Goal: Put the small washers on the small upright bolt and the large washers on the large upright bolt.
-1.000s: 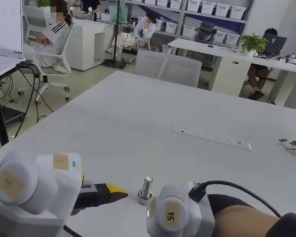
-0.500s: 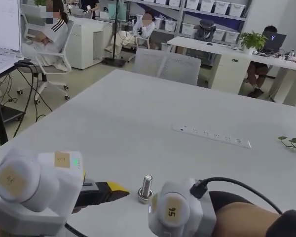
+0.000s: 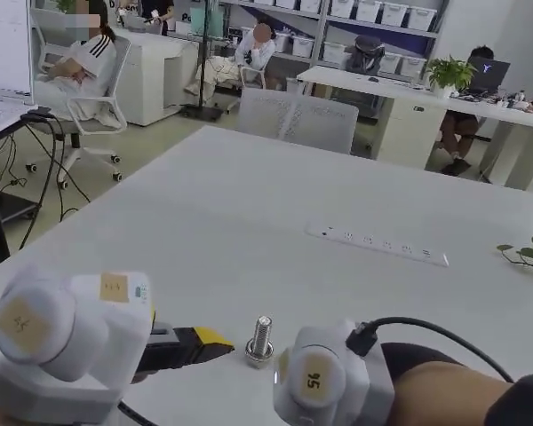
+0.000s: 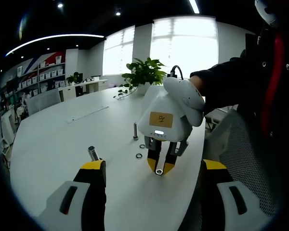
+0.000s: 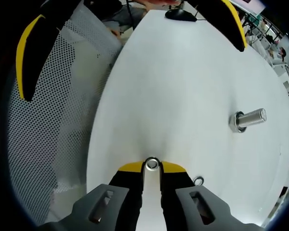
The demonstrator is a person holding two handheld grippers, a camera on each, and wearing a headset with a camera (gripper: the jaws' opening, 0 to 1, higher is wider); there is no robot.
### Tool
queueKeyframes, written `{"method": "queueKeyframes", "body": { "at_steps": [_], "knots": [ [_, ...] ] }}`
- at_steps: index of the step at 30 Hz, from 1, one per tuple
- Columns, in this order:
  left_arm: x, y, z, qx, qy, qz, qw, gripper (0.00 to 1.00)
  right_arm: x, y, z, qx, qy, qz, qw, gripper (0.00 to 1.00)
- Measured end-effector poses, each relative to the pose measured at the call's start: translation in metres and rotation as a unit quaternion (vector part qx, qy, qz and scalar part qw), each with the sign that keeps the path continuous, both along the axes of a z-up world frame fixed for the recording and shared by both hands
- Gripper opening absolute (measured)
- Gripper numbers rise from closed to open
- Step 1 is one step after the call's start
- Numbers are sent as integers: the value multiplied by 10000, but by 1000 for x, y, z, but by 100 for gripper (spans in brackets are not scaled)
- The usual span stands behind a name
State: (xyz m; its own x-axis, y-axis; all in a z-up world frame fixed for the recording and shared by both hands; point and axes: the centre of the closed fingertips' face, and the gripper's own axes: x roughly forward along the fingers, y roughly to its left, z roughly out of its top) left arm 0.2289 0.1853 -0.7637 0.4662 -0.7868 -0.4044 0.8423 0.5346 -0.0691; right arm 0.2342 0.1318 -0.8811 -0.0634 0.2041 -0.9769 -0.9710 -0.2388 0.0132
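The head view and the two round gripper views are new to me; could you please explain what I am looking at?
A person holds two handheld grippers, one per side; there is no robot arm. The head view comes from a headset camera looking down at the white table. Each round view comes from a camera riding on one gripper. The left gripper is open. The right gripper is shut on a washer. On the table stand a large bolt and a small bolt, with loose washers lying near the small one.
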Motion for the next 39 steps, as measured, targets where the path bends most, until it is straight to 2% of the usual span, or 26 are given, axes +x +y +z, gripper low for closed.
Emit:
{"method": "queueKeyframes", "body": {
  "at_steps": [7, 11, 14, 22, 25, 39],
  "knots": [
    [1, -3, 1, 22, -11, -54, 10000, 80, 0, 0, 0, 42, 11, -19, 10000, 13],
    [1, -4, 2, 37, -14, -69, 10000, 80, -1, 0, 1, 23, -71, 77, 9999, 13],
    [1, -4, 3, 43, -29, -79, 10000, 80, -1, 0, 1, 87, 42, -42, 9999, 13],
    [1, -6, 5, 69, -41, -132, 9999, 80, 2, -8, 9, 152, 76, -214, 9996, 13],
    [2, -7, 6, 78, -52, -161, 9998, 80, 5, -14, 13, 146, 94, -276, 9995, 13],
    [9, -18, 7, 71, -54, -299, 9995, 80, 29, -60, 36, 66, -104, -727, 9973, 13]
  ]
}}
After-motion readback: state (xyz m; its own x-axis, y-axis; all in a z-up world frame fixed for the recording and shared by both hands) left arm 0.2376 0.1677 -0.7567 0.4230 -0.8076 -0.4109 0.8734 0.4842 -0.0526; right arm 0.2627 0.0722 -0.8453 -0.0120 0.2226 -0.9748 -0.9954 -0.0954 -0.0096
